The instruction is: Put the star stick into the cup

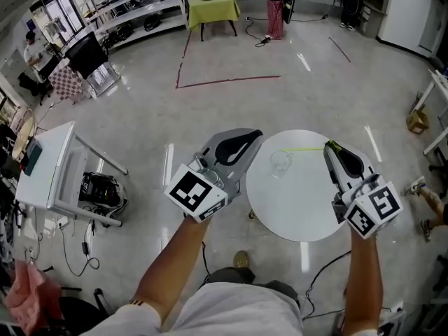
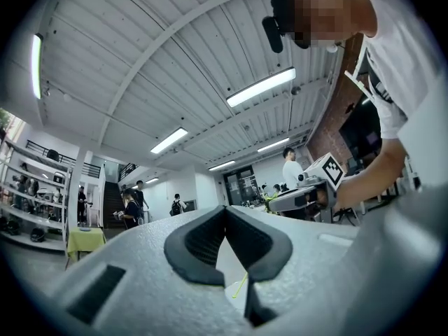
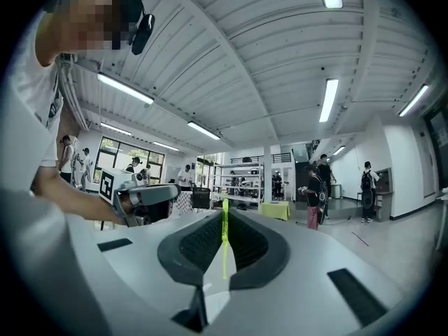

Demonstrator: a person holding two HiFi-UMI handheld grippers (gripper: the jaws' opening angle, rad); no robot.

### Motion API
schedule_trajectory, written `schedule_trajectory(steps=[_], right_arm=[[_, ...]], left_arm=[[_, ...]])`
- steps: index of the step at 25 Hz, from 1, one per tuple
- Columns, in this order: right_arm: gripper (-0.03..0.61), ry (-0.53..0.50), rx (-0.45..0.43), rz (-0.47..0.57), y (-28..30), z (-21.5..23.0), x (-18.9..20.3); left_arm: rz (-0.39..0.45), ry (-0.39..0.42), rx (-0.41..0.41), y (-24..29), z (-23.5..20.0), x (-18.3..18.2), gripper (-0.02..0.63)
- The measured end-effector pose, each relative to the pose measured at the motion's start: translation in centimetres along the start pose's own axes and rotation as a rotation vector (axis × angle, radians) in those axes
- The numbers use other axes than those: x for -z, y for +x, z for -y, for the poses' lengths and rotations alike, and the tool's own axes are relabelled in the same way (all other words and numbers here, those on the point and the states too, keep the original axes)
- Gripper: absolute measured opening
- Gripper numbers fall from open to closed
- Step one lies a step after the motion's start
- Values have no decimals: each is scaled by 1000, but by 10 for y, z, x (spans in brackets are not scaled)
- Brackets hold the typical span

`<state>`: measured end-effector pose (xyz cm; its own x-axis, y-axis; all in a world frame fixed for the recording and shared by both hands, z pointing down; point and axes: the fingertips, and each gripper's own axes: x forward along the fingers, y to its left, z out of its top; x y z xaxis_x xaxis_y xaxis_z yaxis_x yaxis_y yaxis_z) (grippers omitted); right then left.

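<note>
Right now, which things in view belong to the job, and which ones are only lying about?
Job: stick, held in the right gripper; cup; round table.
Lying about: yellow table; white desk; box.

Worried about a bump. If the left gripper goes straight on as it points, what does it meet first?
Likely nothing near: the left gripper points past the table's rim, left of the cup, out over open floor. Depth is unclear.
</note>
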<state>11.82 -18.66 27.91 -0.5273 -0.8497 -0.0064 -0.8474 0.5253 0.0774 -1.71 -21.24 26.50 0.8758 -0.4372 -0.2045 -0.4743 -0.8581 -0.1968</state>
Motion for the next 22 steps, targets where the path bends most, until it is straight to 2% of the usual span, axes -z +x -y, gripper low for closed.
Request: schedule_trajectory(steps=[5, 11, 22], right_arm=[[25, 8, 22, -79, 30, 10, 31], [25, 34, 43, -177, 51, 19, 69], [25, 87, -4, -297, 78, 35, 125]], left_arm=[[-19, -14, 39, 6, -21, 25, 15], [-28, -37, 44, 13, -43, 47, 15], [-91, -68, 28, 29, -49, 86, 15]])
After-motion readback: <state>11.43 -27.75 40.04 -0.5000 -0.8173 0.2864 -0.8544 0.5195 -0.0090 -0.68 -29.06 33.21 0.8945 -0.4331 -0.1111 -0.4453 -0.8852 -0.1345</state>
